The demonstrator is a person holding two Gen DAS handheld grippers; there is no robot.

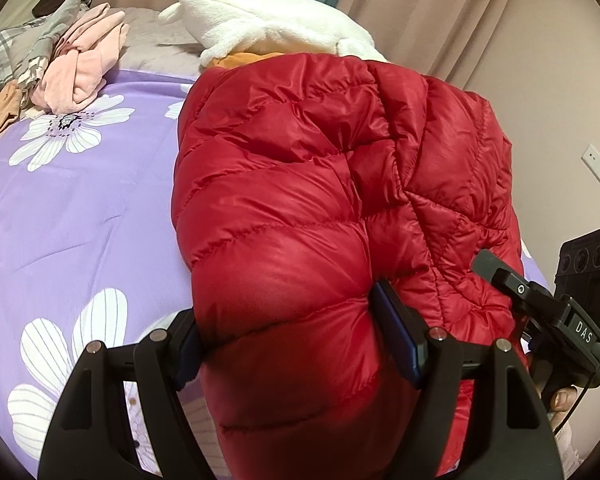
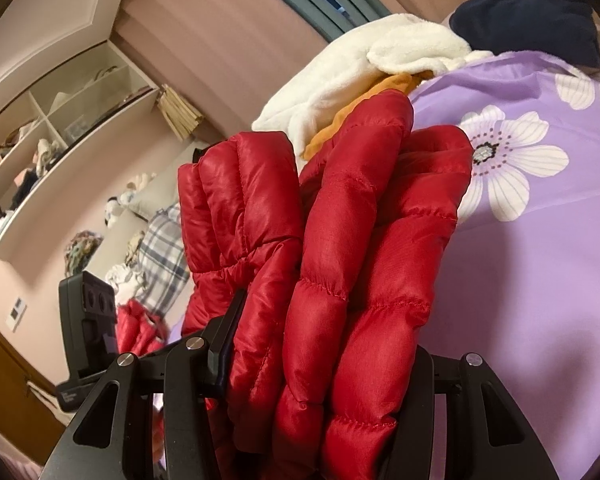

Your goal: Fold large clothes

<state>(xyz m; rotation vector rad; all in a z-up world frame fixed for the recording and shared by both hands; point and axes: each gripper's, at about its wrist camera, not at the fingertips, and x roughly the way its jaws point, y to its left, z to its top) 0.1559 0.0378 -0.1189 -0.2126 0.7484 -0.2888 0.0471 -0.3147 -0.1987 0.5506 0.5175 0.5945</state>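
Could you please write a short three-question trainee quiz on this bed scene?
1. True or false: both tools grip the red down jacket.
2. What lies just beyond the jacket? A) white fleece B) a suitcase C) a lamp
3. Fill in: the purple bedspread carries a white ____ print.

Key: 1 true: the left tool and right tool both clamp it. 2 A. 3 flower.

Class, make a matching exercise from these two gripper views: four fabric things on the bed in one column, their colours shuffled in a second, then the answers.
Things:
1. puffer jacket
2. fleece blanket
3. bedsheet
4. crumpled garment at far left

Colours:
A. purple with white flowers
B. pale pink
C. red
D. white

Pairs: 1-C, 2-D, 3-A, 4-B
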